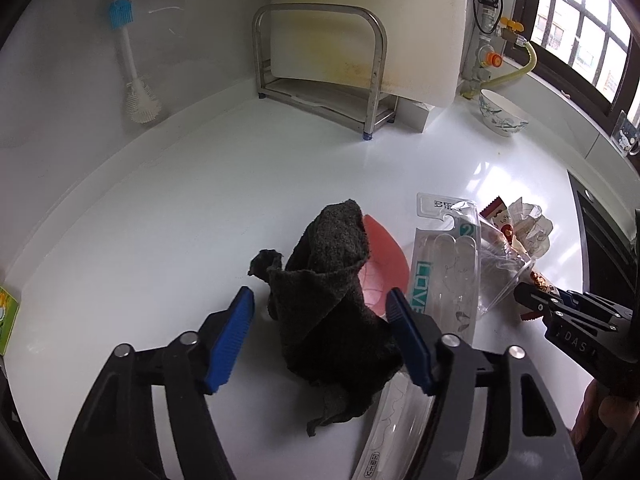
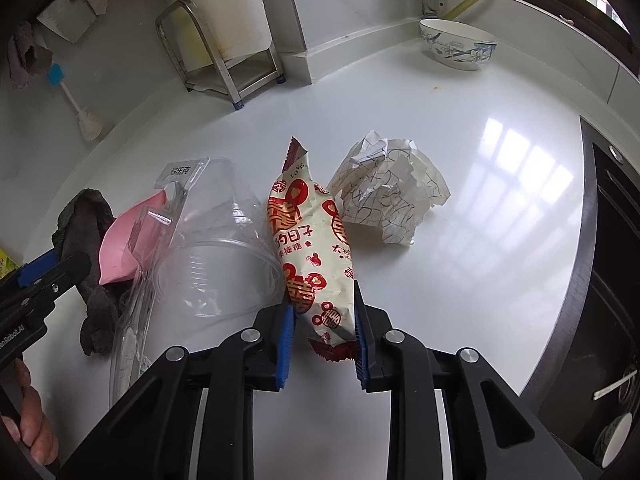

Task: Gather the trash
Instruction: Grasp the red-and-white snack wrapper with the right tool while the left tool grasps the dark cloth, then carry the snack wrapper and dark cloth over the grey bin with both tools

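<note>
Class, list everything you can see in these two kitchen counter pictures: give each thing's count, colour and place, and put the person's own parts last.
cloth: one, dark grey, crumpled between the left tool's fingers
dish: one, pink, beside the cloth
plastic package: one, clear with green print, right of the cloth
cup: one, clear, on its side next to the snack bag
snack bag: one, white and red, its near end between the right tool's pads
paper: one crumpled ball, white with lines, right of the bag
bowl: one, white with blue flowers, far corner
rack: one, steel, by the wall
brush: one, white and blue, on the wall
left tool: open
right tool: shut on the bag
</note>
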The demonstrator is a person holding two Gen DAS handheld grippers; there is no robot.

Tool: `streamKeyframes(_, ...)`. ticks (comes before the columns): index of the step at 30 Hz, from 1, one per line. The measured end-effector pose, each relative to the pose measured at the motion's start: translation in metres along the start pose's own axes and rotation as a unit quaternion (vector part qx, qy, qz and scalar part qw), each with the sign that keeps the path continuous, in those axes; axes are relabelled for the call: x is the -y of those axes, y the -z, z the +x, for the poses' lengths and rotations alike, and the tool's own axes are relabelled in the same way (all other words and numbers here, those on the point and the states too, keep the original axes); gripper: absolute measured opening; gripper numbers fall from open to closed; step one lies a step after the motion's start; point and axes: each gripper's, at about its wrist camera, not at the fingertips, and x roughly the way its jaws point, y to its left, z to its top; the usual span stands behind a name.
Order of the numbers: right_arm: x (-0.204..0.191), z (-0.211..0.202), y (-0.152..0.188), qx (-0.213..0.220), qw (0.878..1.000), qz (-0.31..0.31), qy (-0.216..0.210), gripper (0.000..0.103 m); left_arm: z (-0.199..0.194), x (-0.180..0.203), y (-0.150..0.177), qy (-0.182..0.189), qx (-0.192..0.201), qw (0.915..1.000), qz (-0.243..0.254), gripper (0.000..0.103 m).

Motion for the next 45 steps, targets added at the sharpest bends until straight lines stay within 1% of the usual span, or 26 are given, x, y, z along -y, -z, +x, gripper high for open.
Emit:
streamKeyframes(1,0.001,0.0,0.001,0.0,1.0,0.002,0.0,0.024,0.0,0.0,0.0,0.007,-0.001,1.0,-0.001,0.055)
streamKeyframes(3,0.002,-0.001,0.001,-0.001,1.0,0.005,-0.001,0.024,0.0,0.0,0.001,0.015,-0.001,0.9999,-0.001,0.042)
streamKeyframes(4,0.002,-0.002,0.003,0.0,1.0,0.008,0.0,0.024,0.0,0.0,0.002,0.019,-0.002,0.9998,-0.001,0.038)
streamKeyframes(5,0.003,-0.003,0.003,0.001,1.0,0.01,-0.001,0.024,0.0,-0.001,0.002,0.022,-0.004,0.9997,-0.001,0.031)
streamKeyframes(6,0.003,-0.005,0.004,0.002,1.0,0.013,-0.002,0.024,0.0,-0.002,0.003,0.023,-0.005,0.9997,-0.001,0.027)
streamKeyframes(9,0.004,-0.009,0.007,0.005,1.0,0.018,-0.002,0.024,-0.003,-0.005,0.004,0.024,-0.005,0.9997,-0.001,0.021)
streamKeyframes(12,0.005,-0.014,0.009,0.008,1.0,0.022,-0.004,0.024,-0.009,-0.009,0.006,0.029,-0.004,0.9996,-0.003,0.019)
streamKeyframes(19,0.011,-0.026,0.018,0.012,0.999,0.038,0.0,0.024,-0.026,-0.012,0.011,0.023,-0.003,0.9997,0.005,0.019)
streamKeyframes(23,0.015,-0.035,0.028,0.015,0.999,0.05,0.002,0.024,-0.037,-0.014,0.015,0.026,0.003,0.9996,0.007,0.019)
streamKeyframes(28,0.021,-0.048,0.039,0.018,0.998,0.063,0.003,0.024,-0.047,-0.019,0.018,0.047,-0.003,0.9989,-0.008,0.019)
streamKeyframes(30,0.021,-0.054,0.043,0.021,0.998,0.065,0.004,0.024,-0.051,-0.021,0.018,0.05,-0.003,0.9987,-0.012,0.019)
streamKeyframes(38,0.018,-0.074,0.056,0.035,0.997,0.068,0.0,0.024,-0.077,-0.025,0.017,0.039,0.022,0.999,-0.004,0.019)
streamKeyframes(45,0.017,-0.091,0.073,0.044,0.997,0.067,-0.009,0.024,-0.097,-0.014,0.029,0.024,0.035,0.999,0.015,0.019)
